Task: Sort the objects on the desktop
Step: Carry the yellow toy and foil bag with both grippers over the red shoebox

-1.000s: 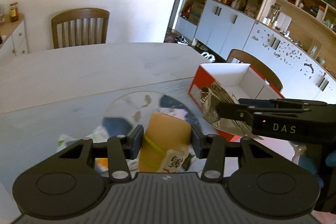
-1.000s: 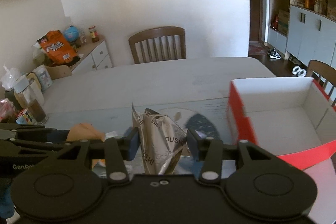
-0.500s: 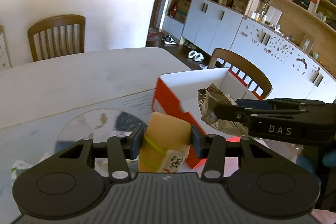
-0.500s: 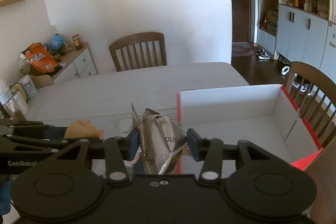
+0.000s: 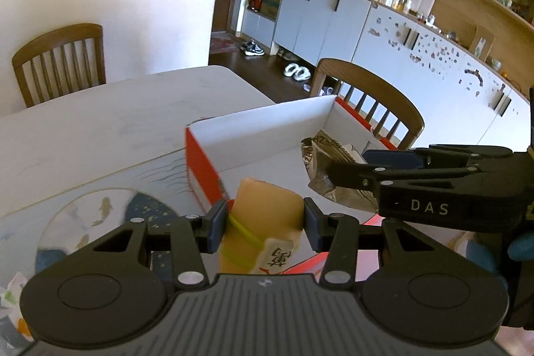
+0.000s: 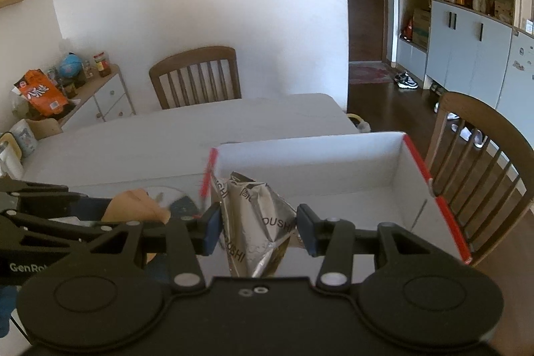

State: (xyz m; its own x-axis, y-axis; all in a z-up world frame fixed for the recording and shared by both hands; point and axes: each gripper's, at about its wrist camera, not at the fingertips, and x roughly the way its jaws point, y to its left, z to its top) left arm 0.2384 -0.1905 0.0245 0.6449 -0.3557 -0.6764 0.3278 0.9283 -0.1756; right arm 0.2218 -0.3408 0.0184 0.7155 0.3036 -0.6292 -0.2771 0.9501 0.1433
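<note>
My left gripper (image 5: 263,224) is shut on a tan packet (image 5: 267,222) bound with a yellow-green rubber band, held just before the near left corner of a red box with white inside (image 5: 267,139). My right gripper (image 6: 258,227) is shut on a crinkled silver foil pouch (image 6: 257,219) and holds it over the box's open inside (image 6: 317,165). The right gripper and pouch (image 5: 320,162) show at the right of the left wrist view. The left gripper and tan packet (image 6: 137,206) show at the left of the right wrist view.
The box stands at the right end of a pale table (image 5: 100,129). A round patterned mat (image 5: 100,216) lies left of the box. Wooden chairs stand at the far side (image 6: 197,75) and at the right end (image 6: 480,155). Cabinets line the right wall.
Both grippers have moved to the right with their loads. The silver pouch now hangs over the box's inside, and the tan packet has come up to the box's near corner.
</note>
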